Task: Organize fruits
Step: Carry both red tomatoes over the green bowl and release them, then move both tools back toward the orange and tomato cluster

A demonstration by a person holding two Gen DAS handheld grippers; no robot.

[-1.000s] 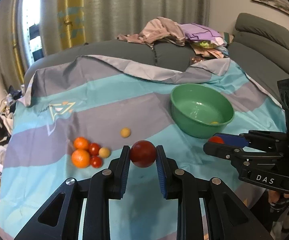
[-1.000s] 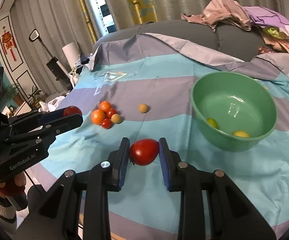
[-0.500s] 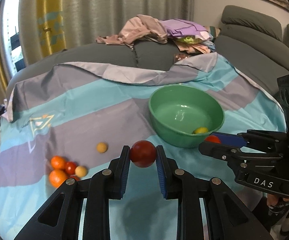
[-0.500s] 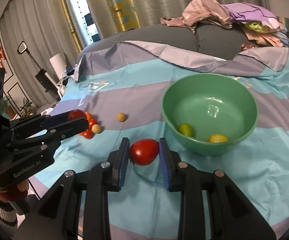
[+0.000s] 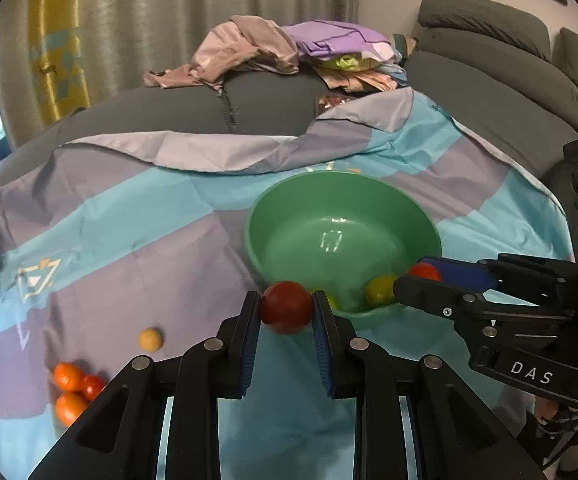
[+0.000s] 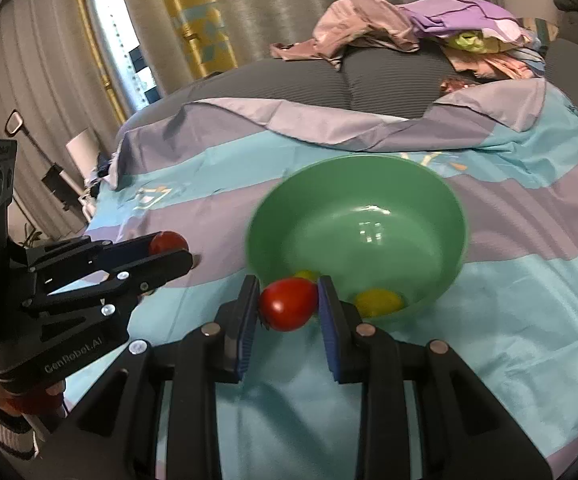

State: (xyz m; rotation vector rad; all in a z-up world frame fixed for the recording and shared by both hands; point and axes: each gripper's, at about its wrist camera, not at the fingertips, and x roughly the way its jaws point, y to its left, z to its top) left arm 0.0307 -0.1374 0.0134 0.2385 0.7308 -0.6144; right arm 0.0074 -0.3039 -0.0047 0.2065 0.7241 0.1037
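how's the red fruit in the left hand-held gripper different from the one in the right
The left hand-held gripper holds a dark red round fruit; the right hand-held gripper holds a brighter red oval fruit. The dark one looks matte, the bright one glossy with a highlight. Both are pinched between blue pads, just short of the green bowl.

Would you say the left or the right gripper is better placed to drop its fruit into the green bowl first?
Right, probably: the right gripper already holds its red fruit at the green bowl's near rim, while the left gripper is short of it.
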